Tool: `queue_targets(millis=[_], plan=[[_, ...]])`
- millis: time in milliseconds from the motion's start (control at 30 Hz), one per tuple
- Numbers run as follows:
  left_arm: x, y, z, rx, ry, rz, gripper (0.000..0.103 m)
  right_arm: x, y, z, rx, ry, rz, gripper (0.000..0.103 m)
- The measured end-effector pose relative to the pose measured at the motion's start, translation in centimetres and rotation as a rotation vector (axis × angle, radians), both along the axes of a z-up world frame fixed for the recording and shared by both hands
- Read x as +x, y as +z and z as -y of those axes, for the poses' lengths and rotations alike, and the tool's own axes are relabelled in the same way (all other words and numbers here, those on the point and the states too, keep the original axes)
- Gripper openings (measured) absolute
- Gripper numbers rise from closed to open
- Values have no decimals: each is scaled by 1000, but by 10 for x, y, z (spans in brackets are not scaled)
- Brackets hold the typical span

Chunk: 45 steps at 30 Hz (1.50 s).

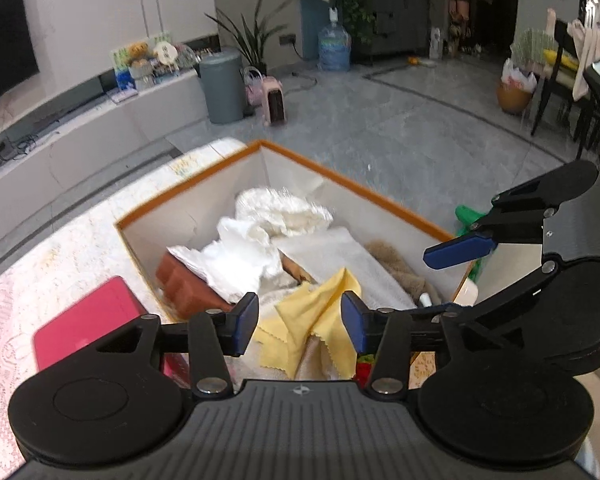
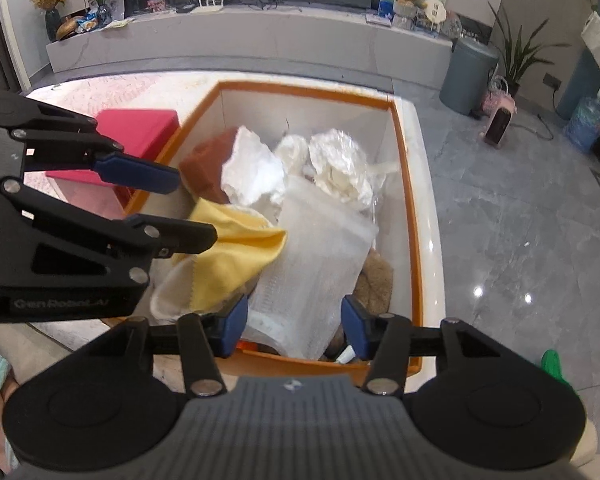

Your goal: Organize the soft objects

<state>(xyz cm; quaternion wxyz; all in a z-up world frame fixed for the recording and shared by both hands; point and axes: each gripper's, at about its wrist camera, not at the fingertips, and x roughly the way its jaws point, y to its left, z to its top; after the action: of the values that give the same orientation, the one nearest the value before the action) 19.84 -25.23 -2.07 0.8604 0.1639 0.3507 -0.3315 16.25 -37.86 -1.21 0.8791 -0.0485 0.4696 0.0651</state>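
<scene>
Yellow cloth lies crumpled in the orange-rimmed box, a thin soft square with pinked, zigzag edges, folded over itself so one corner peaks upward. It rests on a white towel at the box's near end, next to crumpled white paper and a brown block. In the right wrist view its long fold runs from the near left wall toward the box's middle, tip pointing at the towel. The left gripper hangs just above the cloth, angled down into the box, its blue pads apart and clear of the fabric on either side. The right gripper tilts down over the towel, pads likewise parted, nothing pressed between them. A red box sits beside the box on the table.
</scene>
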Motion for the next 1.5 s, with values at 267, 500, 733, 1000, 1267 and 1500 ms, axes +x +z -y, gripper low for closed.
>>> queue_targets(millis=[267,500,733,1000,1267,1500], plan=[[-22,43,-42,-104,113,124,62,-21,46,-25,-12,-6,131,68],[-50,75,-87,-164,244,244,71,-47,84,-61,6,-22,256,72],[-82,84,-128,-188,398,350,83,-79,102,-98,56,-84,373,82],[-116,70,-164,-183,529,400,94,-115,95,-139,113,-127,426,86],[-131,32,-191,-177,596,313,94,-147,71,-168,91,-189,466,89],[-137,3,-200,-153,598,251,94,-157,50,-175,78,-217,454,90]])
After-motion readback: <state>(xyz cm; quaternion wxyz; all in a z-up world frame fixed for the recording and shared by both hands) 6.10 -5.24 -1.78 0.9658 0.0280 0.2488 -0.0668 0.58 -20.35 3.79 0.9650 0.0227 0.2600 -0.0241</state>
